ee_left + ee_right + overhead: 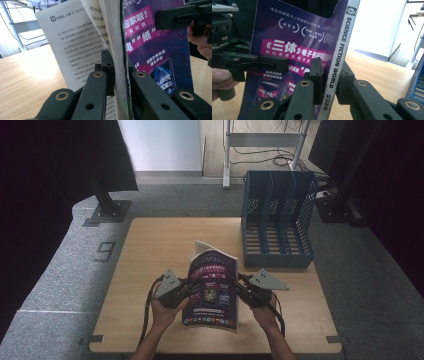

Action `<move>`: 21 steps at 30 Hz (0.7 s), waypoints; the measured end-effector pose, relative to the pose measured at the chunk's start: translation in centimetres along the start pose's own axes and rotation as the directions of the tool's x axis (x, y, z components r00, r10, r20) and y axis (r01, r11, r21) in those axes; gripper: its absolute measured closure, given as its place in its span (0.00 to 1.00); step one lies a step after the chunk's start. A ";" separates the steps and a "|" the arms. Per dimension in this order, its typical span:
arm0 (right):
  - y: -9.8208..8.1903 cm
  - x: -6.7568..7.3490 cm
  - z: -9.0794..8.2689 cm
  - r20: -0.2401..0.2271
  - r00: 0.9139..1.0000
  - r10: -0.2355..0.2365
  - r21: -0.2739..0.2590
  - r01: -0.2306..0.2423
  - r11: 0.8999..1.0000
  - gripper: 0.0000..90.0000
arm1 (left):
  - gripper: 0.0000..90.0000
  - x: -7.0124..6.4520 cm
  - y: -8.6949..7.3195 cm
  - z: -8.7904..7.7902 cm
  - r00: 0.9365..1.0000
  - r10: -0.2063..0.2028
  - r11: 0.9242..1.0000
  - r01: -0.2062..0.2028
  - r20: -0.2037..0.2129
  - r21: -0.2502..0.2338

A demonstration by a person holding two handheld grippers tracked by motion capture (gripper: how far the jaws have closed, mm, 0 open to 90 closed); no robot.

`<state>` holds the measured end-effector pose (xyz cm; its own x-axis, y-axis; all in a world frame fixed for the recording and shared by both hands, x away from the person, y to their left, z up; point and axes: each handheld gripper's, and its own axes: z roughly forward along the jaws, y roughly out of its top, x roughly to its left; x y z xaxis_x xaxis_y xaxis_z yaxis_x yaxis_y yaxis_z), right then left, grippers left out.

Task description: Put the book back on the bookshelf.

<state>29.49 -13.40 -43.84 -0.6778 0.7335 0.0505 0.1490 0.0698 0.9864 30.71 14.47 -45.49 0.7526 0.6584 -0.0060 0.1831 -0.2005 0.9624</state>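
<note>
At the counter's [150, 240] near edge, the left gripper [186, 289] and right gripper [241, 287] clamp opposite edges of a purple magazine [212, 287], held tilted above the wood; behind stands a blue file rack [277, 217].

Paper, plastic and wood
Glossy paper magazine [212, 287]; matt wooden table [150, 250]; blue file rack [277, 217], probably plastic; black matt-plastic grippers.
</note>
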 end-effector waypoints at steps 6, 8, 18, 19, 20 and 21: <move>0.2 0.1 -0.4 0.000 1.000 -0.031 -0.046 0.031 0.998 0.87 | 0.96 0.0 0.8 0.2 1.000 0.022 1.000 -0.023 -0.011 -0.018; 0.2 0.1 -0.5 -0.002 0.999 -0.033 -0.053 0.033 0.998 0.87 | 0.96 -0.1 0.8 0.1 1.000 0.026 0.999 -0.026 -0.008 -0.021; -0.2 0.5 -0.8 -0.013 0.998 -0.057 -0.047 0.057 0.997 0.88 | 0.95 -0.3 -0.1 -1.0 1.000 0.026 0.999 -0.025 0.012 -0.023; -0.2 0.5 -0.9 -0.017 0.998 -0.059 -0.050 0.058 0.997 0.88 | 0.94 -0.2 -0.2 -1.1 1.000 0.023 1.000 -0.022 0.013 -0.021; -0.2 0.5 -0.9 -0.021 0.998 -0.056 -0.051 0.055 0.997 0.88 | 0.92 -0.1 -0.3 -1.2 1.000 0.019 1.000 -0.018 0.013 -0.021; -0.3 0.5 -1.0 -0.024 0.998 -0.057 -0.052 0.056 0.997 0.89 | 0.90 0.0 -0.5 -1.2 1.000 0.015 1.000 -0.015 0.015 -0.019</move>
<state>28.40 -13.73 -43.92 -0.7025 0.7117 -0.0019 0.0738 0.0755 0.9944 29.88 15.44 -45.60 0.7644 0.6447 0.0043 0.1599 -0.1961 0.9675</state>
